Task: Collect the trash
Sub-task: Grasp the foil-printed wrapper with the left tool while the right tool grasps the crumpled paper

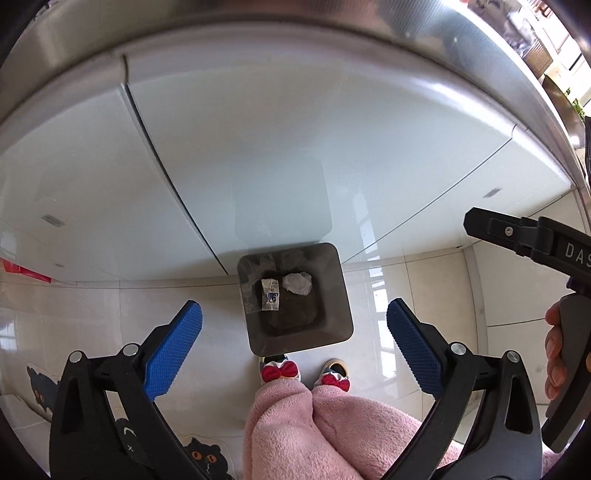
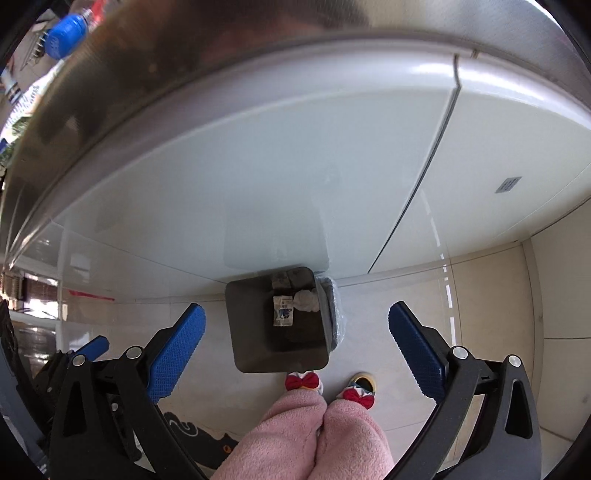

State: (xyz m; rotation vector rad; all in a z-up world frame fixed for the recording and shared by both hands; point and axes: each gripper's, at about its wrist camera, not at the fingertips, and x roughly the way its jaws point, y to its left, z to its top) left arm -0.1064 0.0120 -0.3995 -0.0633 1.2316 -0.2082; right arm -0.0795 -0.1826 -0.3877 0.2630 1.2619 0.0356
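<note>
A dark square trash bin [image 1: 334, 295] stands on the floor against a white cabinet, seen from above; it also shows in the right wrist view [image 2: 251, 332]. Inside lie a crumpled white tissue [image 1: 297, 283] and a printed paper wrapper [image 1: 269, 295]; both show in the right wrist view too, the tissue [image 2: 306, 300] and the wrapper [image 2: 283, 311]. My left gripper [image 1: 294, 322] is open and empty, high above the bin. My right gripper [image 2: 296, 323] is open and empty, also above the bin. The right gripper's body [image 1: 532, 240] shows at the left view's right edge.
A steel countertop edge [image 1: 332, 33] overhangs white cabinet doors [image 1: 258, 147]. The person's pink trousers [image 1: 325, 435] and red-bowed slippers [image 1: 279, 371] stand just before the bin. A cat-print mat [image 1: 199, 454] lies on the glossy tiled floor [image 1: 424, 280] at left.
</note>
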